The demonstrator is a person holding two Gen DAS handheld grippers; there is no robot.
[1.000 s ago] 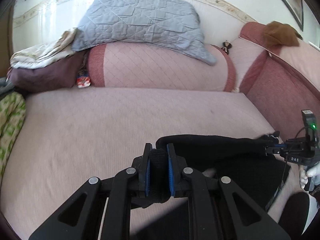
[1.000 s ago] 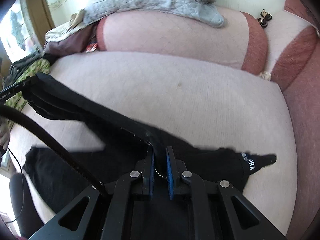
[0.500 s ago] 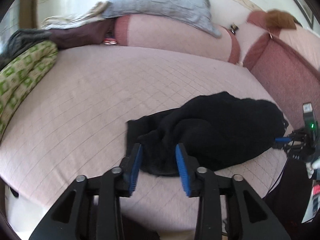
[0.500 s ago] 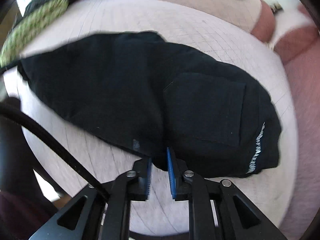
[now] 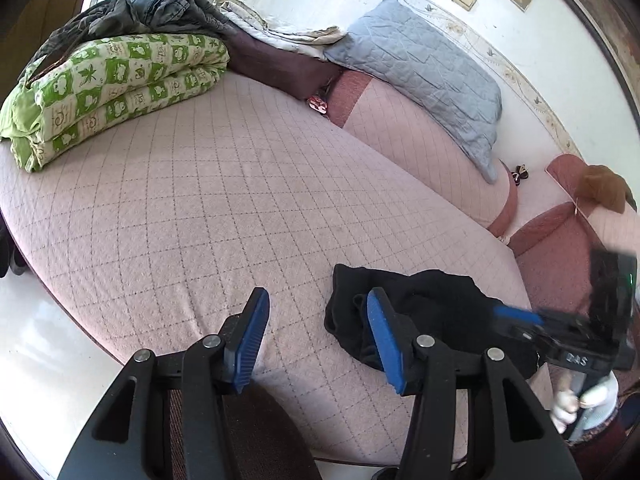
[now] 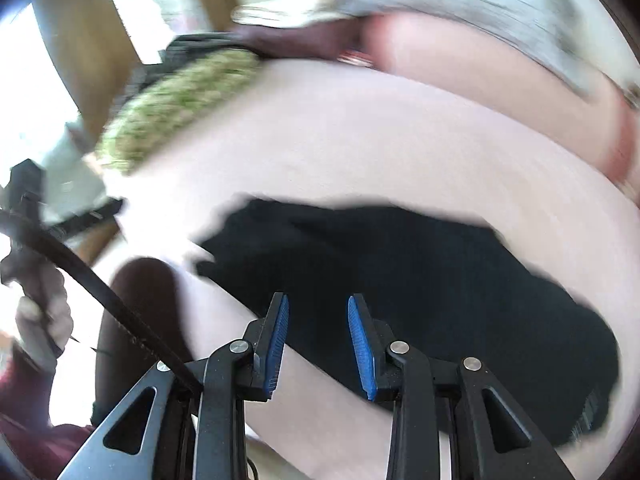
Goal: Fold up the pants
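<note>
Bright daylight throughout; left view sharp with fisheye-bent edges, right view smeared by heavy motion blur.

The view is blurred. The right gripper [image 6: 318, 340] is held with its blue-padded fingers [image 6: 279, 340] spread apart and nothing between them, above the near edge of black pants [image 6: 420, 288] lying in a bundle on a pale pink bed [image 6: 360, 140]. A green patterned quilt [image 6: 180, 116] lies at the bed's far left.
</note>
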